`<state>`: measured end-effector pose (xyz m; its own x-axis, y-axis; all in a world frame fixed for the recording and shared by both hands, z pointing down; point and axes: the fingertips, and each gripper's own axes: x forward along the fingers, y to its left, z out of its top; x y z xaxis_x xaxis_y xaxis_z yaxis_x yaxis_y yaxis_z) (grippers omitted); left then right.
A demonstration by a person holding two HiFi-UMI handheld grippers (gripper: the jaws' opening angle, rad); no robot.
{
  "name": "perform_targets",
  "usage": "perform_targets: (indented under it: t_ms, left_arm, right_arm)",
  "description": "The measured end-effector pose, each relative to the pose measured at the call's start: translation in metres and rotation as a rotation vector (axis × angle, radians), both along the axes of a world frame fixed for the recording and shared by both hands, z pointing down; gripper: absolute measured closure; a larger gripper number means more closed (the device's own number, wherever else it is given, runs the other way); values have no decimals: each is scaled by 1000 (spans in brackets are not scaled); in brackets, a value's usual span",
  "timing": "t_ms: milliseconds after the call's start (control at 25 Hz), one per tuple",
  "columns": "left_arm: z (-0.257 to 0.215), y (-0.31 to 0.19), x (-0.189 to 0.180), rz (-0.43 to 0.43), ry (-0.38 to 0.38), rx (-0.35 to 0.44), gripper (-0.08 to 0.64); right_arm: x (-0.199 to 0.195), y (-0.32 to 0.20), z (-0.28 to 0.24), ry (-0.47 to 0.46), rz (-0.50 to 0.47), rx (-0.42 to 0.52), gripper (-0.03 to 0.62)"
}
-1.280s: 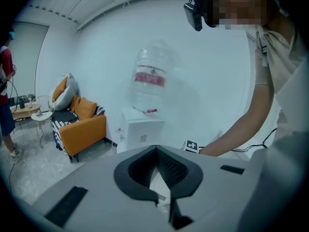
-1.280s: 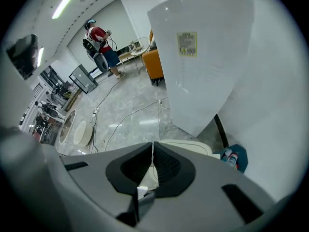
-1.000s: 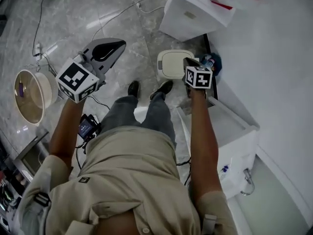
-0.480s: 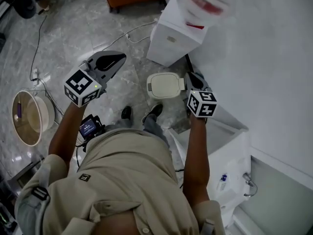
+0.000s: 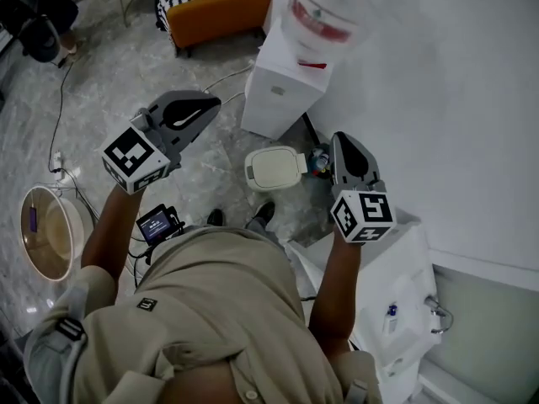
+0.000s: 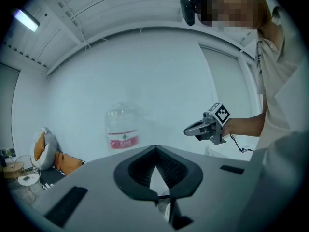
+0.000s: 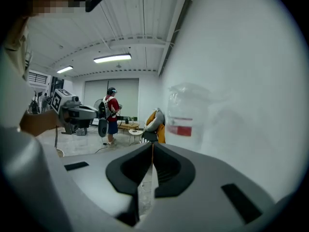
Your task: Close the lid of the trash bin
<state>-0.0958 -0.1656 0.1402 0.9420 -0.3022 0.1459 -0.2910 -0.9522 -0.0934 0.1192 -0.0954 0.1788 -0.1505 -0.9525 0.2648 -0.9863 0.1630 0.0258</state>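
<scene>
Trash bin (image 5: 252, 175), lid (image 5: 279, 167) down

Blurred jug (image 5: 337, 7), probably water, top-cropped.

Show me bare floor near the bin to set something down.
Bare floor lies left of the bin and widens toward the chair. Crowded: blue clutter between bin and wall, with the dispenser just beyond.

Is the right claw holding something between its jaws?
No, the right gripper view shows the right claw with its jaws together and nothing between them.
</scene>
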Motion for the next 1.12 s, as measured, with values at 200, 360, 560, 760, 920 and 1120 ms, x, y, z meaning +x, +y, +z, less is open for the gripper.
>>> perform_targets:
  t_ms: [200, 360, 560, 760, 920, 1120]
  left_arm:
    - [-23, 13, 2, 24, 19, 60, 545]
    - [-32, 17, -2, 24, 31, 82, 545]
    - [-32, 22, -3, 17, 31, 56, 545]
    - [-28, 21, -7, 4, 32, 41, 545]
    - [-24, 22, -6, 9, 28, 52, 545]
    - [-22, 22, -3, 28, 27, 77, 545]
  right_arm:
    - [-7, 28, -58, 35, 16, 121, 568]
    - [-19, 42, -91, 77, 10, 189, 569]
    - [-25, 50, -103, 121, 8, 216, 571]
    - [-27, 49, -99, 119, 0, 204, 571]
    - [-26, 51, -96, 120, -1, 196, 571]
    - [-25, 53, -94, 119, 9, 190, 571]
